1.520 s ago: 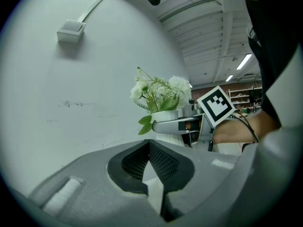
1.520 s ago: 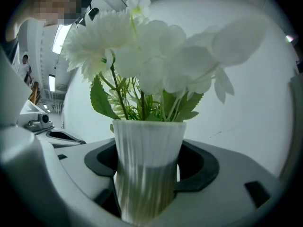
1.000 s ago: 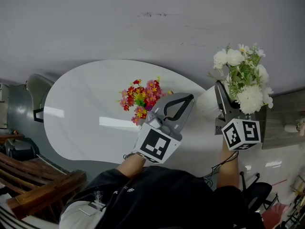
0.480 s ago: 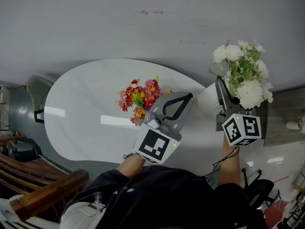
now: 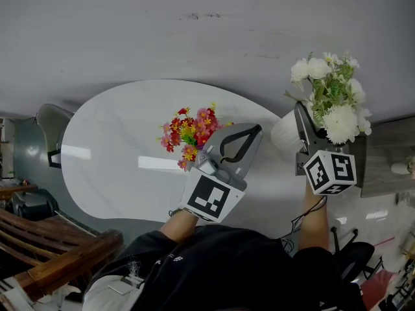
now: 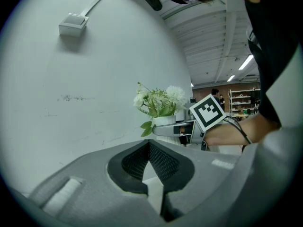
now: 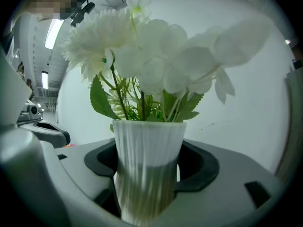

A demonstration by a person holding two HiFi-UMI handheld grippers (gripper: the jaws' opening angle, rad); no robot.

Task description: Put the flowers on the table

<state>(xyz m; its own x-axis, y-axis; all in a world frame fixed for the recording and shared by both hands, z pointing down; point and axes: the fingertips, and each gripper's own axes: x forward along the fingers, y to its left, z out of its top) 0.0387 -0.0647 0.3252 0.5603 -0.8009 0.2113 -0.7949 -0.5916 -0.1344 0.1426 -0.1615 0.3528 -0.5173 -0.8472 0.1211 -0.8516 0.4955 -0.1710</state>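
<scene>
A bunch of red and pink flowers (image 5: 190, 135) stands on the white oval table (image 5: 110, 148). Just right of it, my left gripper (image 5: 251, 133) hovers over the table, shut with nothing between its jaws; in the left gripper view (image 6: 149, 144) its tips meet. White flowers (image 5: 332, 102) sit in a ribbed white vase (image 5: 283, 135) at the table's right end. My right gripper (image 5: 299, 118) is shut on that vase (image 7: 147, 164), holding it upright by its lower body. I cannot tell whether the vase's base touches the table. The left gripper view also shows the white flowers (image 6: 161, 102).
A grey wall (image 5: 194, 31) runs behind the table. A dark chair (image 5: 45, 131) stands at the table's left end and a wooden bench (image 5: 52, 251) at lower left. A wood-grain surface (image 5: 382, 161) lies to the right.
My right gripper has shifted slightly up and to the right with the vase of white flowers. The left gripper and the red flowers have barely moved.
</scene>
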